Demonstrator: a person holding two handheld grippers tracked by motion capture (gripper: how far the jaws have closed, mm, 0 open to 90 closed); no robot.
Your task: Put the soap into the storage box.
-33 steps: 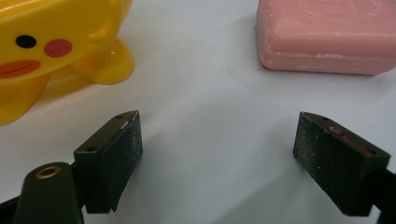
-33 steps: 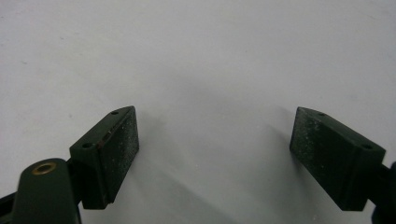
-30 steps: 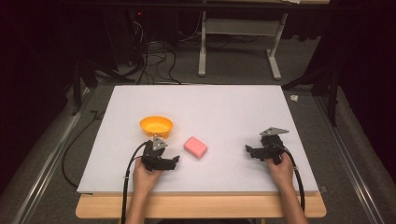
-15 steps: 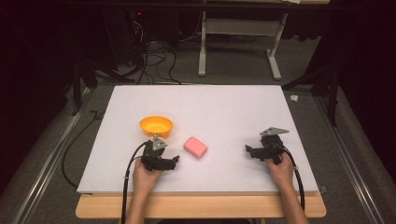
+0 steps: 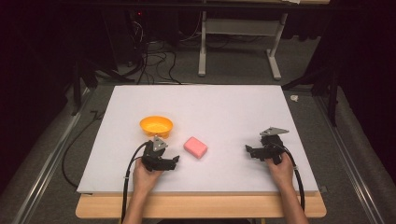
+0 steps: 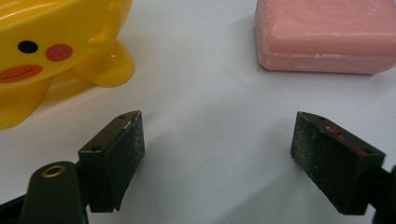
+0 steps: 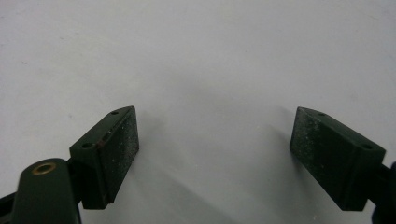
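The left tool [image 6: 217,140] has just been closing (nothing between its jaws, still gaping) toward the pink rectangular soap bar [image 6: 327,35]; grasp probably imminent.

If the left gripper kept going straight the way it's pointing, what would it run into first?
Probably bare white table top first. The left gripper, jaws apart and holding nothing, aims at the gap between the yellow plastic duck-faced bowl and the pink rectangular soap bar; depth is hard to judge.
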